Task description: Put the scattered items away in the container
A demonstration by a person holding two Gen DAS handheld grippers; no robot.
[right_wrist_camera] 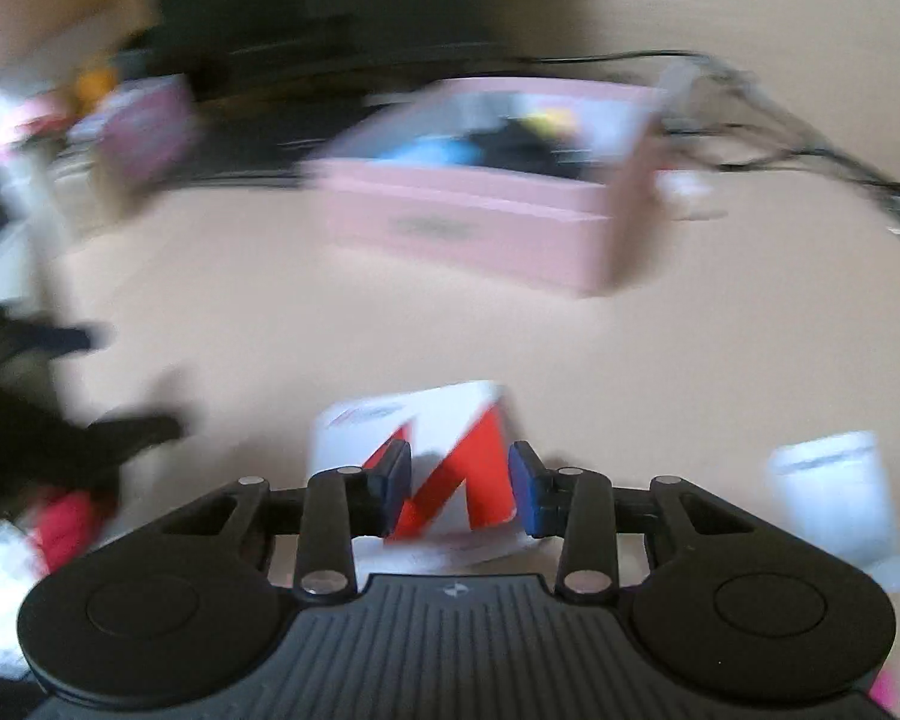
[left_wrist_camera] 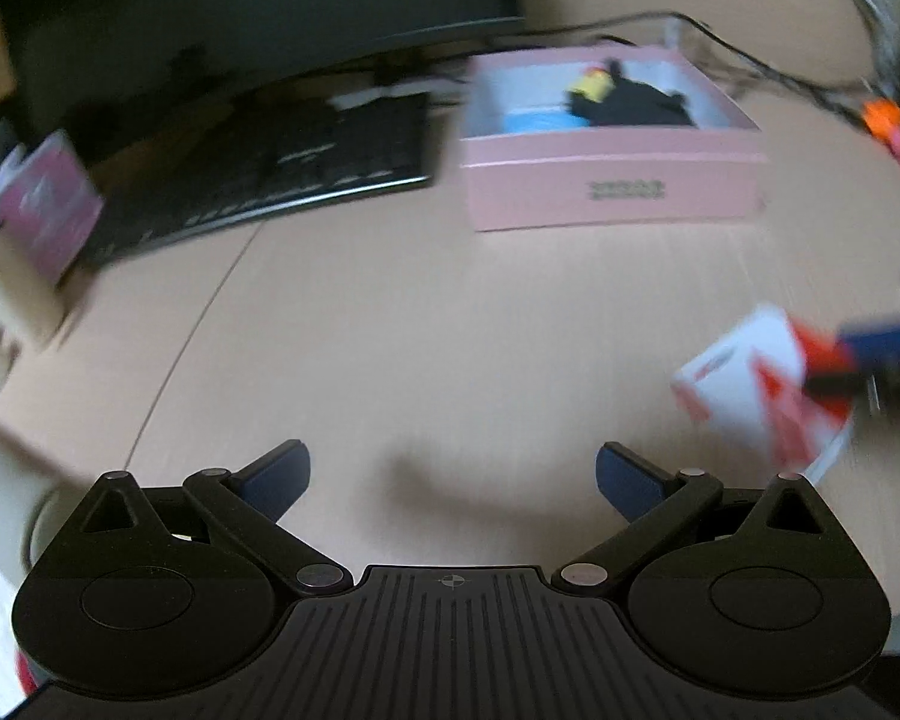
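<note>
The tabletop point(left_wrist_camera: 420, 312) is pale wood, with a dark keyboard point(left_wrist_camera: 306, 162) at the back and a pink box point(left_wrist_camera: 612, 186) beside it. That pink box is where things go. It already has something black, something blue and a bit of yellow inside.

My right gripper point(right_wrist_camera: 459, 489) has its fingers point(right_wrist_camera: 397, 480) closed on a small white and red box point(right_wrist_camera: 450, 468). The little box sits right between the blue pads and looks lifted off the tabletop. My left gripper point(left_wrist_camera: 453, 474) has its fingers spread wide and holds nothing. It hangs over a bare part of the tabletop.

Everything looks blurry, so I think I am moving fast. To do this well, I should slow down and keep my squeeze firm. I should carry the little box over the near wall of the pink box, then let go low over the free space, so it does not bounce out. A white cup point(right_wrist_camera: 834, 498) near my right side still waits.
</note>
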